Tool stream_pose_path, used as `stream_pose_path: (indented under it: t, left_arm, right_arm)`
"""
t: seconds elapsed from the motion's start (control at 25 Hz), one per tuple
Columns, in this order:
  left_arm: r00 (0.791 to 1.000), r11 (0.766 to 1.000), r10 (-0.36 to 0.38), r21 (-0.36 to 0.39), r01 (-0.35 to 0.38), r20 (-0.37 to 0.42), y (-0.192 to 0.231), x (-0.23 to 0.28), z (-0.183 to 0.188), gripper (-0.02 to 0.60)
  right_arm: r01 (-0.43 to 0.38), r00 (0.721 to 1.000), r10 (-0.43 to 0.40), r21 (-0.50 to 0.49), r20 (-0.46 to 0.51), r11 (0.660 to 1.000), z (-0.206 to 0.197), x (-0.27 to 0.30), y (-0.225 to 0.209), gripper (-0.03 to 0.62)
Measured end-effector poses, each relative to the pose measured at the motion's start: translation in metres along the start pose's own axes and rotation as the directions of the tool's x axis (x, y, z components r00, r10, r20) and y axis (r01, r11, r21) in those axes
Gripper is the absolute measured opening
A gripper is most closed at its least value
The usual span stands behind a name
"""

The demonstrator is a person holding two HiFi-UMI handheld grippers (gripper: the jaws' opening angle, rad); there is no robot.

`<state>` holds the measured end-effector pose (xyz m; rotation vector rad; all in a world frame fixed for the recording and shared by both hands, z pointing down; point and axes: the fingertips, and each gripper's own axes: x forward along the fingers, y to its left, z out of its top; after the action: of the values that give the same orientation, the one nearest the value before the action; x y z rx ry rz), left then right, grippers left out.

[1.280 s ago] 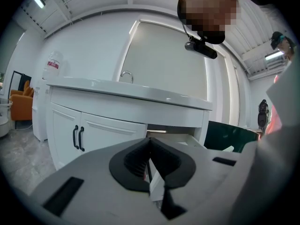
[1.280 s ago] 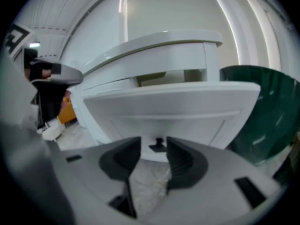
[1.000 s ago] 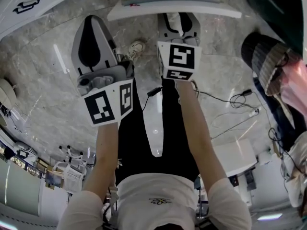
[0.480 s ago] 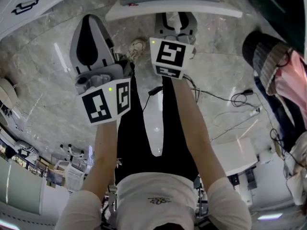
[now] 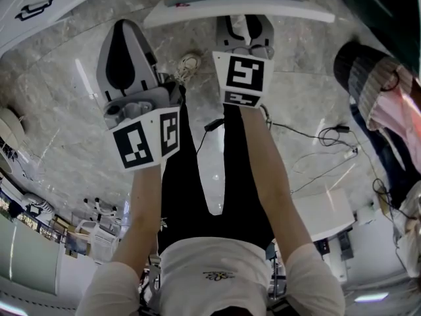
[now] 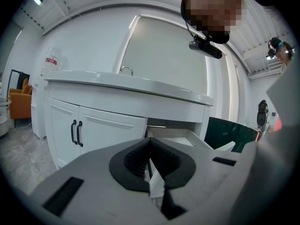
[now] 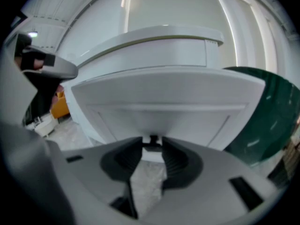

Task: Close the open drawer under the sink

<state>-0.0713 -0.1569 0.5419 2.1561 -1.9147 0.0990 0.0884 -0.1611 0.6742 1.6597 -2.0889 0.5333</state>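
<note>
Right gripper view: where's the white panelled drawer (image 7: 164, 102)?
— Pulled out beneath the white sink surface (image 7: 154, 34). My right gripper (image 7: 152, 139) jaws are closing round its small dark handle (image 7: 152, 144). My left gripper (image 6: 150, 139) jaws sit together, empty.

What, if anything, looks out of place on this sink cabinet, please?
The drawer under the counter stands pulled out, while the cabinet doors beside it are shut. The right gripper has its jaws closing, with the drawer's handle between them. Nothing else looks odd.
</note>
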Motion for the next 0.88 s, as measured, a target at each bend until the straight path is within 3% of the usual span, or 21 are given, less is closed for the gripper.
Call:
stream_pose_path:
  t: [0.28, 0.88]
  left_arm:
    - [1.0, 1.0, -0.006, -0.001, 0.006, 0.006, 0.0, 0.0034, 0.004, 0.02]
    - [1.0, 1.0, 0.009, -0.002, -0.009, 0.002, -0.0015, 0.007, 0.0038, 0.02]
  right_arm:
    - [-0.082, 0.997, 0.081, 0.126, 0.012, 0.989, -0.003, -0.0016, -0.0024, 0.146]
    - [-0.075, 0.997, 0.075, 0.037, 0.007, 0.996, 0.0027, -0.0029, 0.0009, 0.141]
